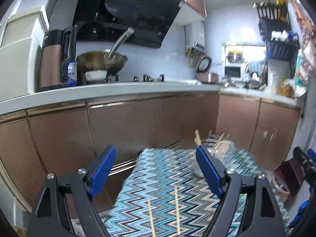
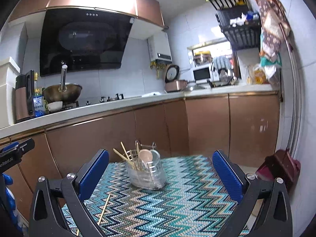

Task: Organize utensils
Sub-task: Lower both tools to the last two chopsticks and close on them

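Jaws of both grippers wide apart, empty, above zigzag-patterned table [image 2: 177, 201] in copper-cabineted kitchen.

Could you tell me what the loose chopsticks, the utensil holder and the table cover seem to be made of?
Chopsticks: pale, matte tan sticks, probably bamboo or wood. Utensil holder: see-through and glossy with bright metal wires, apparently clear plastic or glass on a steel frame. Table cover: ribbed zigzag weave in teal, navy and beige, likely woven fabric or vinyl.
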`<action>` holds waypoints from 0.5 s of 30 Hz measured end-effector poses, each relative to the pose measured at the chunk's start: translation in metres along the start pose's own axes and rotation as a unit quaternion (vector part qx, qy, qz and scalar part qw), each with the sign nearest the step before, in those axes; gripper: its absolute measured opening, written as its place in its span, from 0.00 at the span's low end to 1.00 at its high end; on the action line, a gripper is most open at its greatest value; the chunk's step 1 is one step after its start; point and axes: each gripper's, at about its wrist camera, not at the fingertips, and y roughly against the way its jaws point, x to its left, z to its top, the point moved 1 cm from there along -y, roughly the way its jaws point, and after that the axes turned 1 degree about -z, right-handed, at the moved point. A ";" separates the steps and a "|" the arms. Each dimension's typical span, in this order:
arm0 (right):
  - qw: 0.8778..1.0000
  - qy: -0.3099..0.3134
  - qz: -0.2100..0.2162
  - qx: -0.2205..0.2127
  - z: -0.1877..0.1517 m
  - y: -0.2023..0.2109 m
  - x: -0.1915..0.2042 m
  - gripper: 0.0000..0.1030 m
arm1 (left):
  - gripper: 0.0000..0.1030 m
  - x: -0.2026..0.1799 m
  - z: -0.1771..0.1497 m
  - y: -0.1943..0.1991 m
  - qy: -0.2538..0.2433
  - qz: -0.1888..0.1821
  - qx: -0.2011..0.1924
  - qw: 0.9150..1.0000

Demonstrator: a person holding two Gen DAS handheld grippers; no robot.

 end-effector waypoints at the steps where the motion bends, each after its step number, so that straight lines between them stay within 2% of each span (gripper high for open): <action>1: 1.000 -0.006 0.004 0.007 -0.002 -0.004 -0.001 1.00 | 0.80 0.001 -0.002 -0.004 -0.001 0.003 0.007 1.000; 7: 0.998 -0.012 0.035 0.057 -0.023 -0.033 0.002 1.00 | 0.80 0.008 -0.020 -0.043 -0.004 -0.003 0.089 0.996; 15: 0.988 0.000 0.062 0.141 -0.052 -0.077 0.019 0.99 | 0.80 0.026 -0.064 -0.104 0.028 -0.026 0.222 0.974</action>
